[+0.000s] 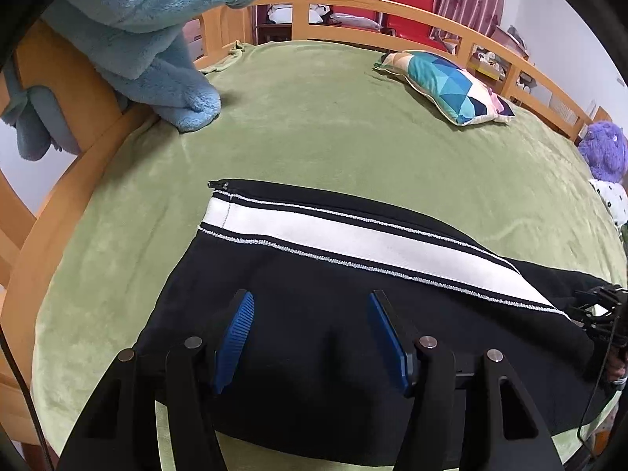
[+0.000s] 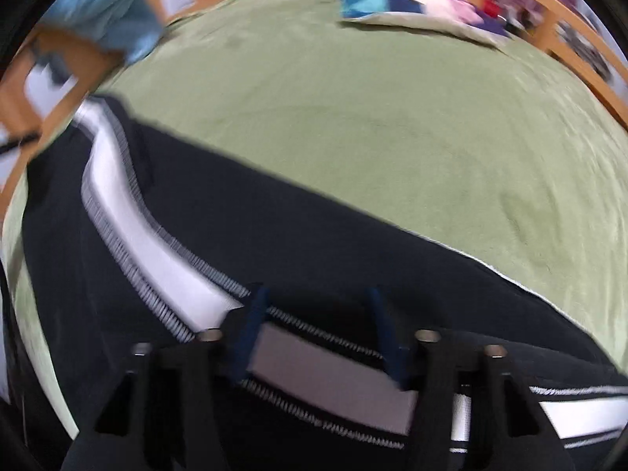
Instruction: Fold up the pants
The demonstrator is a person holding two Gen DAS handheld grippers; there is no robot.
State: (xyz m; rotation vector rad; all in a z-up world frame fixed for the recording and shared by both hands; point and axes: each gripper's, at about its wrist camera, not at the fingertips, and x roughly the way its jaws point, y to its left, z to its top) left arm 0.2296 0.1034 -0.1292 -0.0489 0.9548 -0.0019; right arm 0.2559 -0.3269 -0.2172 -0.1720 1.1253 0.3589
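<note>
Black pants [image 1: 314, 333] lie flat beneath both grippers' spread fingers [image 1: 235, 329].

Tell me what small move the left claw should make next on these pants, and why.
Probably lower the left claw and close it on the black pants. Its fingers stand open above the fabric, gripping nothing, and the pants lie flat on the green blanket. The right claw is open too, over the white stripe, though that view is blurred.

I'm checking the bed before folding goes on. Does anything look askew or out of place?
Nothing is damaged or spilled. The black pants lie flat on the green blanket, their white stripe running slantwise. A blue plush blanket hangs over the bed rail.
</note>
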